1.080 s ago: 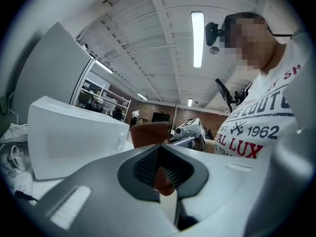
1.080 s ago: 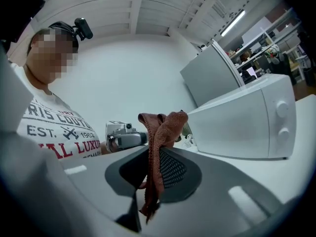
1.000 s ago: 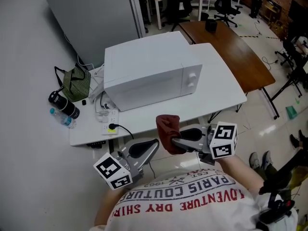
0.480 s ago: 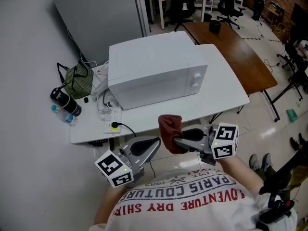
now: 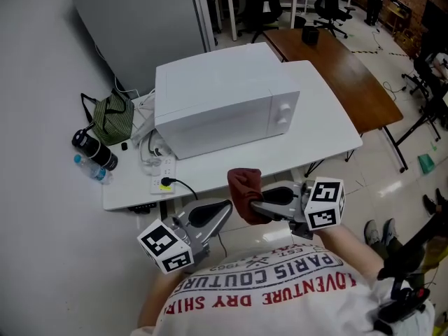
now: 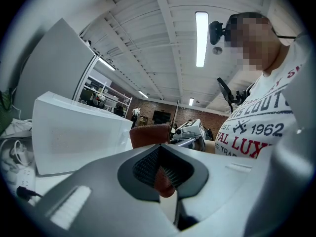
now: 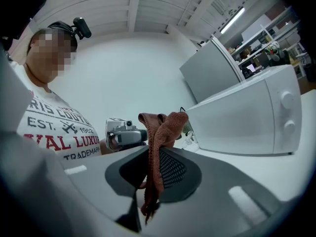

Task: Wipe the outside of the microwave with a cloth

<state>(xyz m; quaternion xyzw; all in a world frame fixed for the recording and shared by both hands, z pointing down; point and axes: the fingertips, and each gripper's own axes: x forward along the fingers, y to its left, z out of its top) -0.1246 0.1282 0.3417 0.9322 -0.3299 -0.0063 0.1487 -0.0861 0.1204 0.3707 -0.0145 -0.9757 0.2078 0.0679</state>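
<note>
Head view looks down on a white microwave [image 5: 217, 107] standing on a white bench [image 5: 325, 128], its door toward the person and two knobs [image 5: 281, 114] at the door's right end. The red-brown cloth [image 5: 243, 191] is off the microwave, hanging in the air before the bench's front edge. The right claw [image 5: 253, 205] pinches it, and the right gripper view shows the fabric squeezed between the jaws, bunched above them and trailing below. The left claw [image 5: 225, 208] is just beside the cloth on its left, pressed together with nothing in it. In the left gripper view the cloth shows only beyond the closed jaws.

Between the claws and the microwave door lies a strip of bare bench. At the microwave's front left corner a white power strip [image 5: 161, 176] lies with a black plug [image 5: 165, 183] in it, a black cord curving off toward the bench edge, and loose white cables [image 5: 148, 149] heaped beside it. Farther left are a green striped bag [image 5: 112, 120], a black flask [image 5: 92, 150] on its side and a small water bottle [image 5: 92, 173] near the bench's left edge. A grey panel [image 5: 140, 26] stands behind the microwave. A brown table [image 5: 350, 75] runs along the bench's far right side, with office chairs [image 5: 329, 2] beyond it.
</note>
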